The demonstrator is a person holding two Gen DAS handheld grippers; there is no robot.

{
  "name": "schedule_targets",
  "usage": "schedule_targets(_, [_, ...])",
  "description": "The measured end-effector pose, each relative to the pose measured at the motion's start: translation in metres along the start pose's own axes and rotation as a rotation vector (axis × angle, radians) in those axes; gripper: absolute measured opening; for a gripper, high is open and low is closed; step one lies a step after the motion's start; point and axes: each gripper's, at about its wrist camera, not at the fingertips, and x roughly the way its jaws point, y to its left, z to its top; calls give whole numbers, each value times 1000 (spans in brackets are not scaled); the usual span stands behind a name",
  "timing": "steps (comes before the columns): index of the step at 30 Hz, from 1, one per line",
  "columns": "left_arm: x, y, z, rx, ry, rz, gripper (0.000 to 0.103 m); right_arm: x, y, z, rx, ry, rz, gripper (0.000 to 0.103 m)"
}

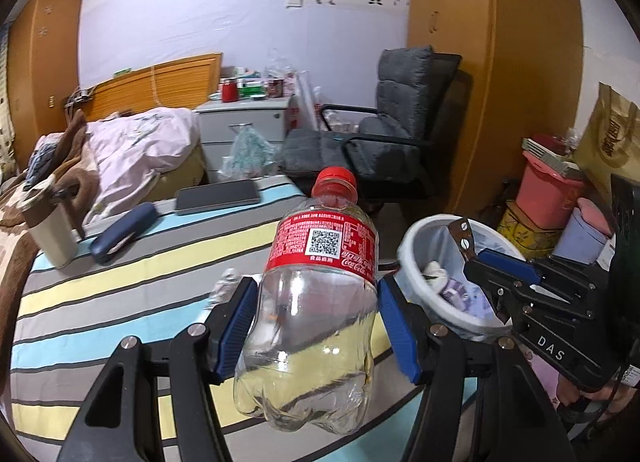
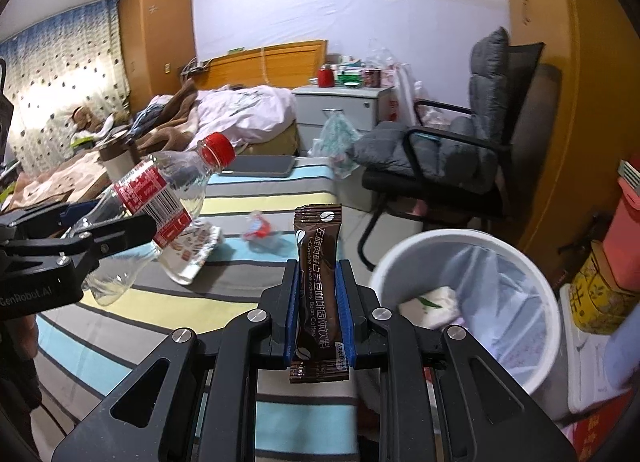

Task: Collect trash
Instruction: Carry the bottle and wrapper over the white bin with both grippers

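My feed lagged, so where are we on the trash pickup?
Done: some scraps already lie in the white bin. In hand: left gripper holds the empty bottle; right gripper holds the brown coffee sachet. Left: two wrappers on the striped table, one red-and-clear, one printed.

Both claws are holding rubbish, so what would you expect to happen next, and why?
Probably the right gripper swings right over the bin and opens. Its coffee sachet is pinched firmly and the bin stands just beside it, nearer than the left gripper with the bottle.
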Motion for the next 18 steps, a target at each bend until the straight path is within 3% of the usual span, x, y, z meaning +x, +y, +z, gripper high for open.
schedule_targets(18, [51, -101, 12, 93, 70, -181, 64, -22, -76, -16, 116, 9, -139, 20])
